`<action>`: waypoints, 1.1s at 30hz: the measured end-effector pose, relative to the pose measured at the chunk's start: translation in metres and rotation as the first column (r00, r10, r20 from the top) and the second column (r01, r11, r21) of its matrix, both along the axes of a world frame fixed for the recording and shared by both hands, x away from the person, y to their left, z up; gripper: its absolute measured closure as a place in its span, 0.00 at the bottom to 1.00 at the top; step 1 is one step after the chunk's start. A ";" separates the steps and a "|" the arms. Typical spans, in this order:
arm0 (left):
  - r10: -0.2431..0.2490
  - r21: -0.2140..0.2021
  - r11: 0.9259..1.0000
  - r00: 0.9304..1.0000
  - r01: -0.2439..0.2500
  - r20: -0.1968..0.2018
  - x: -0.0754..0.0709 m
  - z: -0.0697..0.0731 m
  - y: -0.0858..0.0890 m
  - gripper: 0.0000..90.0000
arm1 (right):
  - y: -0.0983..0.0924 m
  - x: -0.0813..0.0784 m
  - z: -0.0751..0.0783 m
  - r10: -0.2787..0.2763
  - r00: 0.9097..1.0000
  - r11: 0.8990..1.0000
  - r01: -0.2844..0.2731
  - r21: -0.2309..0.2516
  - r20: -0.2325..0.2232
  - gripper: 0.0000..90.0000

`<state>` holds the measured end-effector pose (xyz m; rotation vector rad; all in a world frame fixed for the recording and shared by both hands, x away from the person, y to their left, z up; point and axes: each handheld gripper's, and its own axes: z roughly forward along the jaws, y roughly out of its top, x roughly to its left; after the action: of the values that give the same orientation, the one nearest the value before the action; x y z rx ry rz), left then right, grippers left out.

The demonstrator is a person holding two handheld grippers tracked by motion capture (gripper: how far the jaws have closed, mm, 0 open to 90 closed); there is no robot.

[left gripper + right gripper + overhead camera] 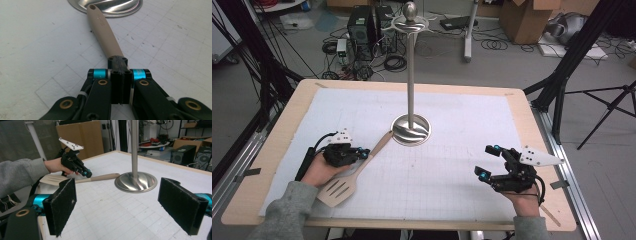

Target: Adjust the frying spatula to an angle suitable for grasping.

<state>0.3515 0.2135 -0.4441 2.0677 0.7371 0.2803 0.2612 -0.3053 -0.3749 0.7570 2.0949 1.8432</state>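
High view, from left to right: the left claw [360, 152] lies low on the surface [452, 165], its jaws pressed together on the handle of the spatula [346, 181], about midway along it. The slotted blade lies near the surface's front edge, and the handle runs up and right, its tip touching or just over the rim of the stand's base [411, 130]. In the left gripper view the two pads meet tight around the handle, whose holed end reaches the base. The stand [411, 75] is a tall steel pole with hooks at its top, upright in the middle of the surface. Well to its right, the right claw [489, 161] hovers with jaws spread wide and nothing between them; the right gripper view shows its two pads far apart. The step in hand looks like the grasp, now made. Next, I judge, comes lifting the spatula clear of the base, tipping it upright, and bringing the hole in the handle's end to a hook, which needs a firm grip and care not to knock the pole.
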 end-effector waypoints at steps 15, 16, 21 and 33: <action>-0.056 0.053 0.997 0.998 0.055 0.006 -0.004 -0.002 -0.007 1.00 | 0.002 0.000 0.000 0.005 1.000 1.000 -0.005 -0.003 -0.005 0.16; -0.056 0.053 0.997 0.998 0.055 0.006 -0.004 -0.002 -0.007 1.00 | 0.001 0.000 0.000 0.003 1.000 1.000 -0.003 0.000 -0.005 0.16; -0.081 0.045 0.996 0.997 0.081 0.002 -0.005 -0.003 -0.008 1.00 | 0.001 0.000 -0.001 0.001 1.000 1.000 -0.001 0.002 -0.003 0.16; -0.144 0.043 0.989 0.990 0.144 -0.001 -0.007 -0.003 -0.011 1.00 | 0.000 0.000 -0.001 0.001 1.000 1.000 -0.001 0.004 -0.009 0.16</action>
<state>0.3450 0.2028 -0.4471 2.1491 0.5813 0.2188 0.2610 -0.3050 -0.3764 0.7673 2.0982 1.8480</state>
